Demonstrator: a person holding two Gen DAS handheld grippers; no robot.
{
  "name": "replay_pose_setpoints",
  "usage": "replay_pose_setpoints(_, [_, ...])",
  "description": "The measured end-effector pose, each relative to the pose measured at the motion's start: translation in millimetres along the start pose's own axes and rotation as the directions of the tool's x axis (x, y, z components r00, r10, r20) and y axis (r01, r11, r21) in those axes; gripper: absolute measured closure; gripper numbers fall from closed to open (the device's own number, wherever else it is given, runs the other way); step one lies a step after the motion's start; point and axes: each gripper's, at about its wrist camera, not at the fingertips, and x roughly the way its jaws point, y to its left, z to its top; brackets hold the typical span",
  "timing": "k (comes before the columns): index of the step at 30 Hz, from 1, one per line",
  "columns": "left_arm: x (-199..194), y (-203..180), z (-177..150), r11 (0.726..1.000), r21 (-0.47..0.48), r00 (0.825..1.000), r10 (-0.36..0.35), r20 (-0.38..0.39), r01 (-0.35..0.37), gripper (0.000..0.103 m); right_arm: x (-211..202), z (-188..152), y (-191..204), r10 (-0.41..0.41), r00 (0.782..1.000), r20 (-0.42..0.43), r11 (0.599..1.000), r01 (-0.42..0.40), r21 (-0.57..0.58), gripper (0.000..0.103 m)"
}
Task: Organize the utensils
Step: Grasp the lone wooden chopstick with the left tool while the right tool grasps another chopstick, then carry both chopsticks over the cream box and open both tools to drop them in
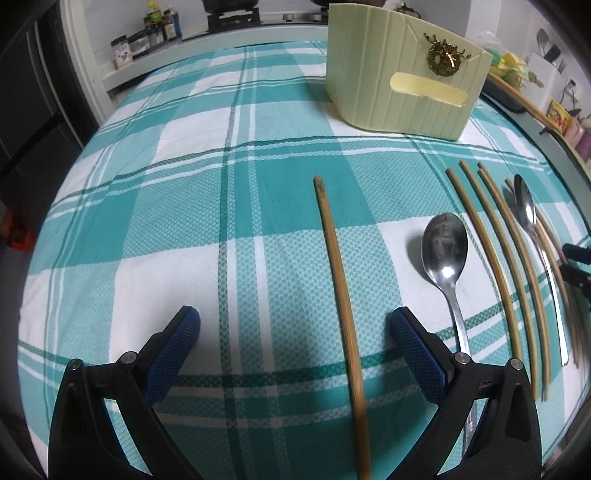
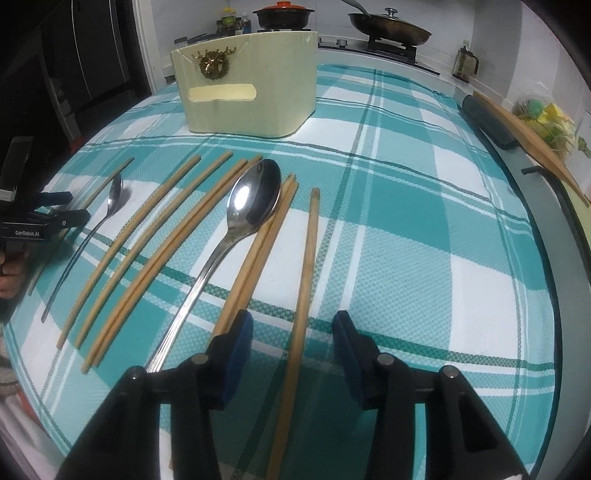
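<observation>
Several wooden chopsticks and two steel spoons lie on a teal checked cloth [image 1: 184, 206]. My left gripper [image 1: 295, 332] is open, with one chopstick [image 1: 340, 295] lying between its fingers; a spoon [image 1: 445, 247] lies just to the right. My right gripper [image 2: 293, 343] is open, with a single chopstick [image 2: 304, 280] between its fingers. A large spoon [image 2: 255, 195] and a chopstick pair [image 2: 266, 243] lie to its left. A cream utensil holder [image 1: 402, 85] with a gold wreath stands at the back; it also shows in the right wrist view [image 2: 251, 85].
More chopsticks [image 2: 147, 236] and a small spoon [image 2: 114, 195] lie further left. The left gripper [image 2: 44, 221] shows at the left edge of the right wrist view. A stove with pots [image 2: 388, 29] is behind; a wooden board [image 2: 532, 144] lies at the right edge.
</observation>
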Motion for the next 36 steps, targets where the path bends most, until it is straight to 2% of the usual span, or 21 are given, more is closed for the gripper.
replay_pose_setpoints(7, [16, 0, 28, 1.000, 0.006, 0.998, -0.004, -0.070, 0.004, 0.000, 20, 34, -6, 0.003, 0.999, -0.035, 1.000, -0.004, -0.025, 0.056])
replay_pose_setpoints(9, [20, -3, 36, 1.000, 0.018, 0.997, -0.009, -0.070, 0.011, 0.004, 28, 48, -7, -0.002, 0.999, -0.044, 1.000, 0.001, -0.024, 0.057])
replay_pose_setpoints(12, [20, -9, 46, 0.998, 0.051, 0.998, -0.025, -0.066, 0.028, 0.022, 38, 65, -7, 0.000, 0.999, -0.054, 0.999, -0.002, -0.032, 0.063])
replay_pose_setpoints(13, [20, -11, 49, 0.997, 0.059, 0.997, -0.038, -0.070, 0.042, 0.033, 41, 70, -8, 0.005, 0.998, -0.056, 1.000, -0.006, -0.026, 0.066])
replay_pose_setpoints(14, [19, -13, 52, 0.996, 0.068, 0.997, -0.045, -0.066, 0.049, 0.039, 43, 75, -8, -0.003, 0.998, -0.059, 1.000, 0.001, -0.029, 0.074])
replay_pose_setpoints(16, [20, -16, 56, 0.995, 0.084, 0.997, -0.046, -0.059, 0.051, 0.063, 48, 84, -8, -0.003, 0.998, -0.067, 0.999, 0.000, -0.035, 0.085])
replay_pose_setpoints(17, [20, -17, 57, 0.995, 0.087, 0.997, -0.047, -0.053, 0.051, 0.067, 50, 87, -9, 0.001, 0.997, -0.071, 0.999, -0.003, -0.032, 0.091])
replay_pose_setpoints(19, [21, -18, 60, 0.995, 0.083, 0.998, -0.052, -0.039, 0.055, 0.092, 54, 93, -9, 0.000, 0.997, -0.075, 1.000, -0.002, -0.027, 0.095])
replay_pose_setpoints(20, [22, -17, 62, 0.995, 0.079, 0.998, -0.058, -0.035, 0.060, 0.096, 55, 95, -9, -0.002, 0.997, -0.073, 1.000, 0.000, -0.024, 0.096])
replay_pose_setpoints(24, [20, -12, 63, 0.996, 0.039, 0.996, -0.084, -0.021, 0.085, 0.099, 53, 98, -12, 0.012, 0.999, -0.052, 1.000, -0.011, 0.022, 0.096])
replay_pose_setpoints(29, [-19, -6, 63, 0.995, 0.023, 0.992, -0.101, 0.073, 0.099, 0.099, 21, 100, -14, 0.044, 0.998, 0.036, 0.996, -0.047, 0.078, 0.096])
replay_pose_setpoints(32, [-58, -2, 65, 0.992, 0.022, 0.981, -0.125, 0.149, 0.123, 0.099, -10, 105, -11, 0.055, 0.994, 0.090, 0.994, -0.063, 0.085, 0.096])
replay_pose_setpoints(36, [-115, 5, 64, 0.986, 0.028, 0.954, -0.164, 0.251, 0.163, 0.099, -62, 113, -7, 0.076, 0.980, 0.183, 0.992, -0.093, 0.083, 0.096])
